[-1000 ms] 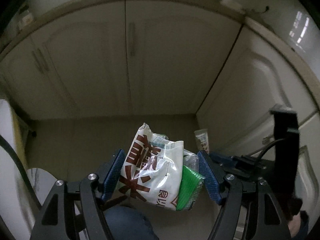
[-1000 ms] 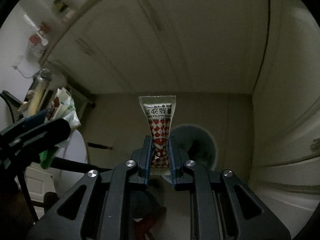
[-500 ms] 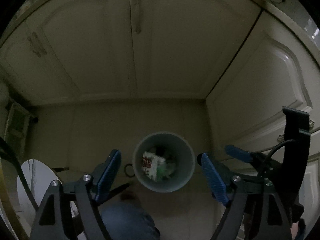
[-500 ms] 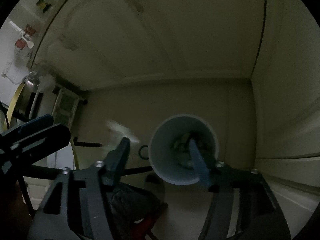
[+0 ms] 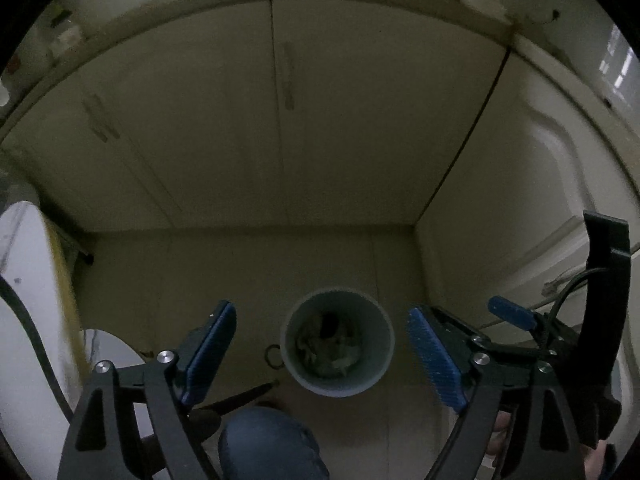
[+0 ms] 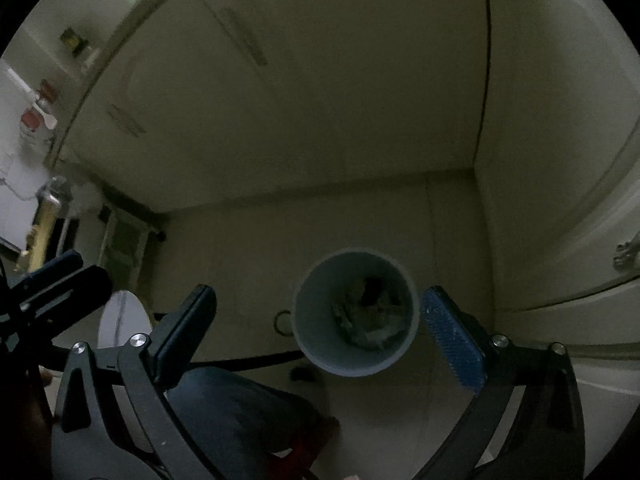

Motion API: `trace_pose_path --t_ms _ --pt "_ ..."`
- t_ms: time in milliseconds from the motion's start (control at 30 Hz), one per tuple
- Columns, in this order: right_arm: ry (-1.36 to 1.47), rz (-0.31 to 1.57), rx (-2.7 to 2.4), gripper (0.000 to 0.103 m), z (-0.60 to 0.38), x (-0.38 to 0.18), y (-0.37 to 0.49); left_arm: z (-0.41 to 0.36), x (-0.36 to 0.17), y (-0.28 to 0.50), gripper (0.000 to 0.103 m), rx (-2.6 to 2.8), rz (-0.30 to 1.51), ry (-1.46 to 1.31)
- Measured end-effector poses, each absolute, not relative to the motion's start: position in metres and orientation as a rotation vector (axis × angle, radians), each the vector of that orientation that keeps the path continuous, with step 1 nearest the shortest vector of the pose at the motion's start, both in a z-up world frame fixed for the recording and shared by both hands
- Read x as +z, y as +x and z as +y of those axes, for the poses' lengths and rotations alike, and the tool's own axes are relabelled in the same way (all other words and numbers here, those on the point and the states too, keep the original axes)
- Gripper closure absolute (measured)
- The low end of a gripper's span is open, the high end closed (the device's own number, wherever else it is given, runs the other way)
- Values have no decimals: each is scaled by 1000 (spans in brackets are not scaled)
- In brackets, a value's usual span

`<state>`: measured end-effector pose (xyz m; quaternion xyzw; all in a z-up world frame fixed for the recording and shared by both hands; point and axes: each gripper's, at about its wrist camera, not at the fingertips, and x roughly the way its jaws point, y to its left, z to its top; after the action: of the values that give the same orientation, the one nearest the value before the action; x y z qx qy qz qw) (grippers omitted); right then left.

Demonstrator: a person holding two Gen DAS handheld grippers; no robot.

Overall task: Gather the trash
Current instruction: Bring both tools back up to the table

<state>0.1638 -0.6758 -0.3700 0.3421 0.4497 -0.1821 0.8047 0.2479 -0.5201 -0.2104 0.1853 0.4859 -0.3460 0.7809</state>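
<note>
A pale round trash bin (image 5: 337, 384) (image 6: 316, 336) stands on the floor in a corner of cream cupboards, seen from above in both wrist views. Crumpled wrappers (image 5: 328, 350) (image 6: 370, 320) lie inside it, dim and hard to tell apart. My left gripper (image 5: 322, 350) hangs over the bin, its jaws opening, with nothing between the blue pads. My right gripper (image 6: 320, 320) also hangs above the bin, its jaws opening wide and empty. The right gripper's body (image 5: 560, 344) shows at the right of the left wrist view.
Cream cupboard doors (image 5: 280, 120) close off the far side and the right. A small metal ring (image 5: 274, 356) lies on the floor left of the bin. A white round object (image 6: 122, 320) sits at the left. A person's blue-trousered knee (image 5: 268, 444) is below the grippers.
The left gripper let go of the white-and-red bag with green packet, the right let go of the red checked sachet; both jaws spread wide, and the trash now lies in the bin.
</note>
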Motion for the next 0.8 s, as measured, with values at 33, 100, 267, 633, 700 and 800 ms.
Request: trace_pose_path --t_ms 33,100,267,633,700,800 --pt "728 945 -393 0 -672 -360 162 -517 -203 244 18 -752 1033 387" --pt "717 922 -397 0 -666 -346 164 -508 -190 240 15 -760 1001 362" --pt "662 851 -391 0 -644 -298 164 -470 -151 230 11 -768 914 279" --pt "497 694 -294 0 -565 -187 182 -354 -85 205 3 -639 744 144" --pt "474 669 -272 0 -547 -170 187 -321 -71 197 3 -605 714 111" --pt "431 636 -225 0 -515 -146 198 -263 -58 187 2 -547 664 78"
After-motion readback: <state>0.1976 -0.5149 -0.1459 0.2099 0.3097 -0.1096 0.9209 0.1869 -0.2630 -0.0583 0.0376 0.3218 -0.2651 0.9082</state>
